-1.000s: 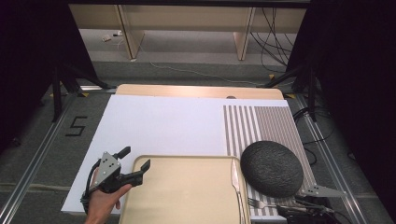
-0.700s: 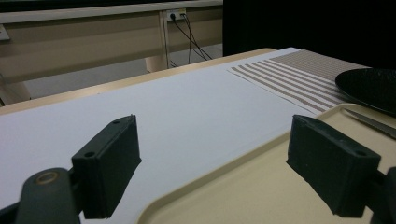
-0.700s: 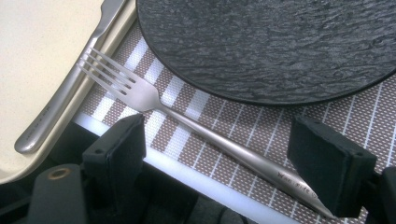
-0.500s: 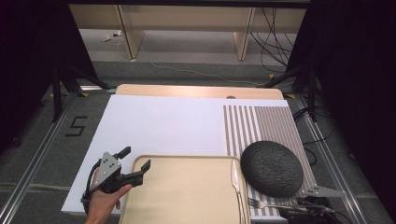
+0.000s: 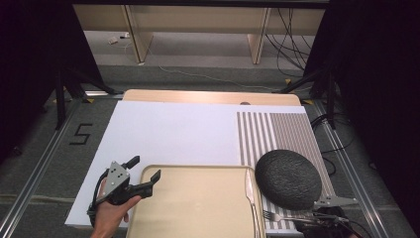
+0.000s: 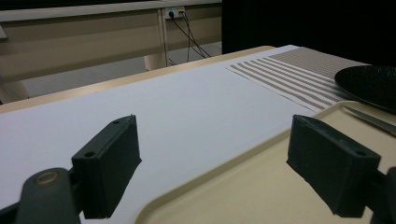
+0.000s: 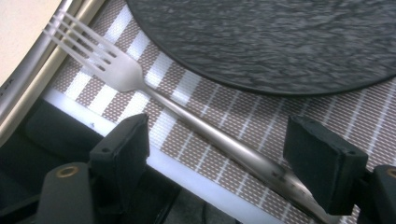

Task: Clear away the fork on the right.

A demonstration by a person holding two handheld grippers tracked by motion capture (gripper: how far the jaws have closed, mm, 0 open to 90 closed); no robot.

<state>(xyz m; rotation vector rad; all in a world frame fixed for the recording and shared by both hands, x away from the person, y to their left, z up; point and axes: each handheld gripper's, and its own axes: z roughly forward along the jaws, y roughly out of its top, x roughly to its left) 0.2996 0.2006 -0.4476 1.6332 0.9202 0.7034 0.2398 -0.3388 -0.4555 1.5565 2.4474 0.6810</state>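
Up close, the right gripper [image 7: 224,154] hangs with jaws spread wide either side of the fork [image 7: 154,100] on the striped mat [image 7: 196,135], beside the black plate [image 7: 280,42]. Near left, the left gripper [image 5: 141,173] gapes over the tray [image 5: 198,203] corner. A "5" [image 5: 81,134] marks the floor
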